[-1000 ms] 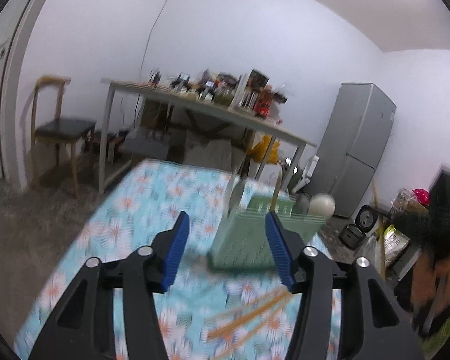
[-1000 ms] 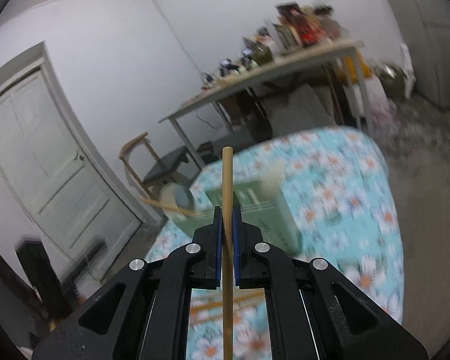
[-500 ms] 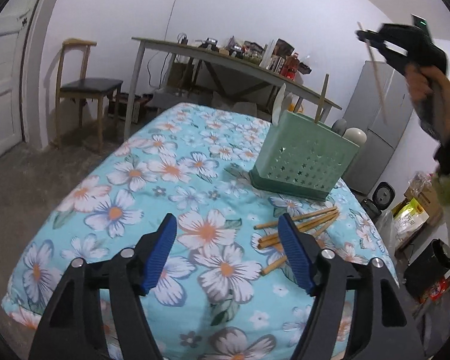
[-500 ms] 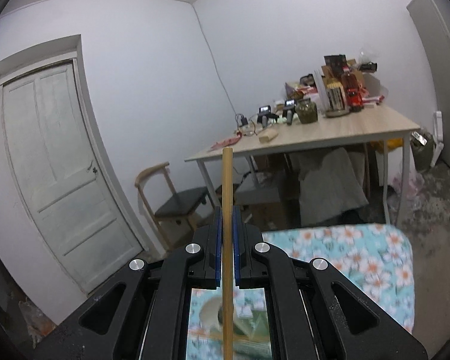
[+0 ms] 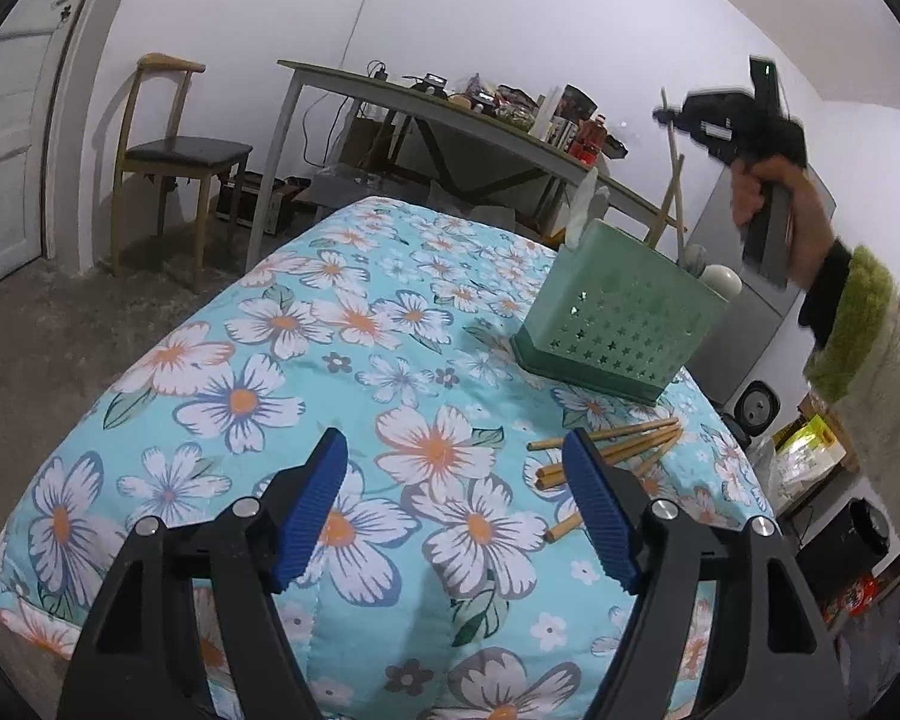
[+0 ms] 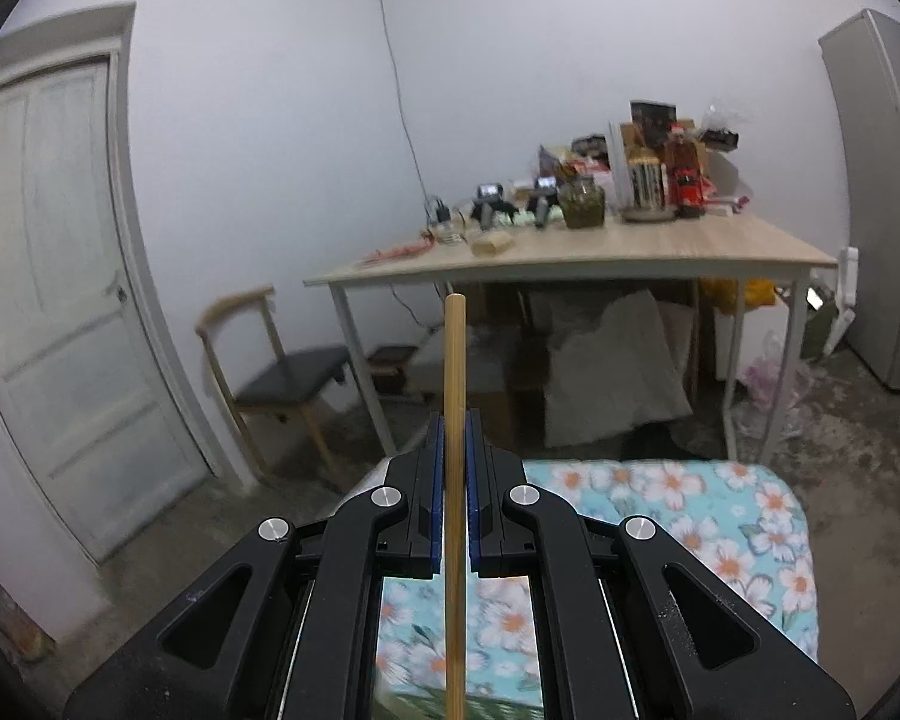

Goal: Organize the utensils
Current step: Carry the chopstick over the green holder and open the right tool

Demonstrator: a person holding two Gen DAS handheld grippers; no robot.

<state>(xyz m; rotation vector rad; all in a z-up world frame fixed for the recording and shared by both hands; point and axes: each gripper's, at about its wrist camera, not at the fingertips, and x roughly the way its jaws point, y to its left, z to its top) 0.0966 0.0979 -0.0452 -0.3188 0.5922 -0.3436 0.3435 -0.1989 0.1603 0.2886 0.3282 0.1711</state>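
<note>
chopstick [image 6: 453,480] runs off bottom edge

A: How does the left gripper [image 5: 456,456] stand?
B: Jaws wide and opening, nothing between them, pointing downward.
A: The right gripper [image 6: 455,420]?
B: Raised in a hand [image 5: 774,210], pads pinched together.

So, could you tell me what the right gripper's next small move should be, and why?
Probably lower the right gripper so the chopstick drops upright into the green utensil holder. Its jaws are shut on that chopstick, raised above the holder, which already has chopsticks in it. The left gripper is opening with nothing between its jaws, near the loose chopsticks on the floral cloth.
</note>
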